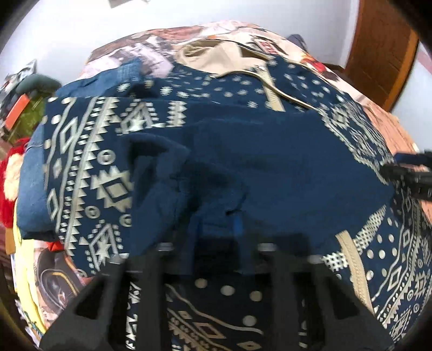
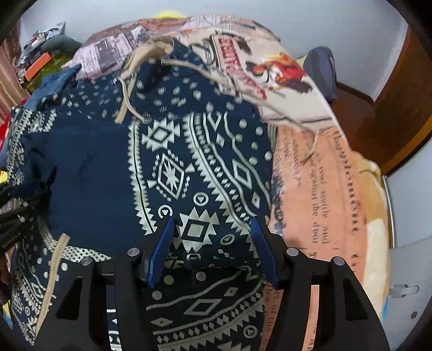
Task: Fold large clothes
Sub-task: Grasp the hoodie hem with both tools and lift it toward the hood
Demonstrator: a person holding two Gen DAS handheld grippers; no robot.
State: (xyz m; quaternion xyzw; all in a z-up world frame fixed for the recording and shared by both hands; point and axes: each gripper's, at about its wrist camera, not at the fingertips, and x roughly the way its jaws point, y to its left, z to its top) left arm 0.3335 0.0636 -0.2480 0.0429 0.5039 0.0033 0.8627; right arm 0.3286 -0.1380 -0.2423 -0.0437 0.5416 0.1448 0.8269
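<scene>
1. Left tool (image 1: pixel 216 237) nipped on a fold of the garment (image 1: pixel 243 162); right tool (image 2: pixel 213 243) spread over it, w/o pinching.
2. Garment lies on bed (image 2: pixel 324 189), white wall (image 2: pixel 108 16) beyond.
3. Left view only: door (image 1: pixel 383 51).

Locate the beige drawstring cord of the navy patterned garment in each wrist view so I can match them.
Left wrist: beige drawstring cord, upper centre-right, on the dotted navy cloth.
Right wrist: cord, upper left of centre.
Shared landmark: newspaper-print bedsheet just beyond it.
</scene>
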